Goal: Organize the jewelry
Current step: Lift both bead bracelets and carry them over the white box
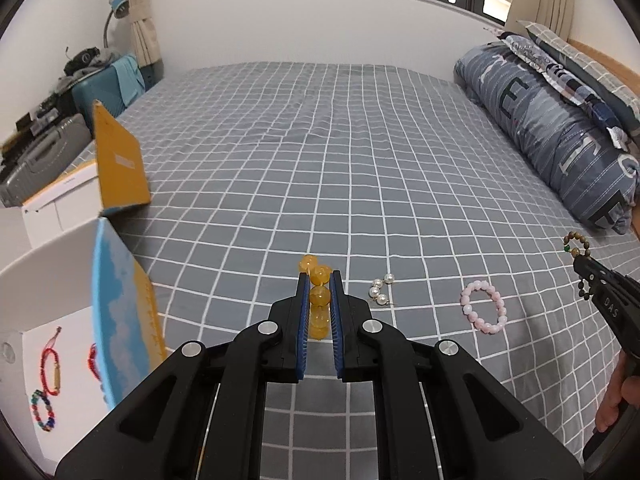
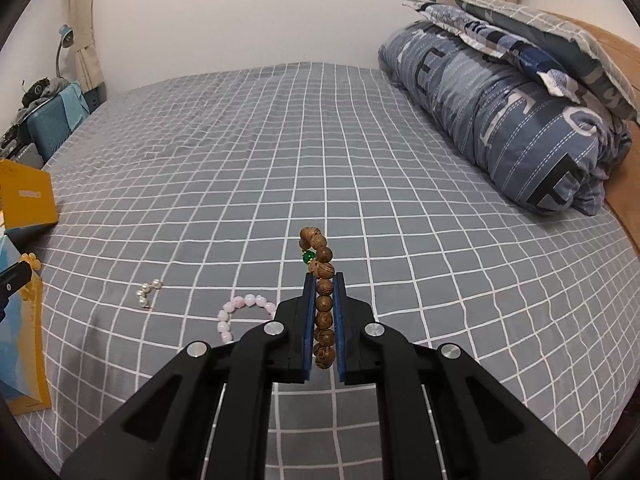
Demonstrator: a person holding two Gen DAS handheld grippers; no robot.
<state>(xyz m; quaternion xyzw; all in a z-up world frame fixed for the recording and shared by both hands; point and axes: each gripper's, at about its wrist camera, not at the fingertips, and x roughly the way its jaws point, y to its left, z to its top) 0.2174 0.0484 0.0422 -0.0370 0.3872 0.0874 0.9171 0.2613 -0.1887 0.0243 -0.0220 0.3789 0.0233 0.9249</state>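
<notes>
My left gripper [image 1: 319, 280] is shut on a yellow bead bracelet [image 1: 319, 296], held above the grey checked bed. My right gripper [image 2: 323, 280] is shut on a brown wooden bead bracelet [image 2: 322, 308] with one green bead [image 2: 308, 257]; it also shows at the right edge of the left wrist view [image 1: 580, 254]. A pink bead bracelet [image 1: 483, 307] and a short pearl piece [image 1: 380, 290] lie on the bed between the grippers; both also show in the right wrist view, the pink bracelet [image 2: 236, 312] and the pearl piece [image 2: 147, 291]. An open white box [image 1: 48, 320] at the left holds red string bracelets [image 1: 52, 360] and a multicoloured bead bracelet [image 1: 42, 410].
The box's blue and yellow lid [image 1: 120, 320] stands upright beside it. A second yellow-lidded box [image 1: 120, 164] sits further back at the bed's left edge. A rolled quilt and pillows [image 1: 560, 120] lie along the right. Suitcases [image 1: 100, 88] stand beyond the left edge.
</notes>
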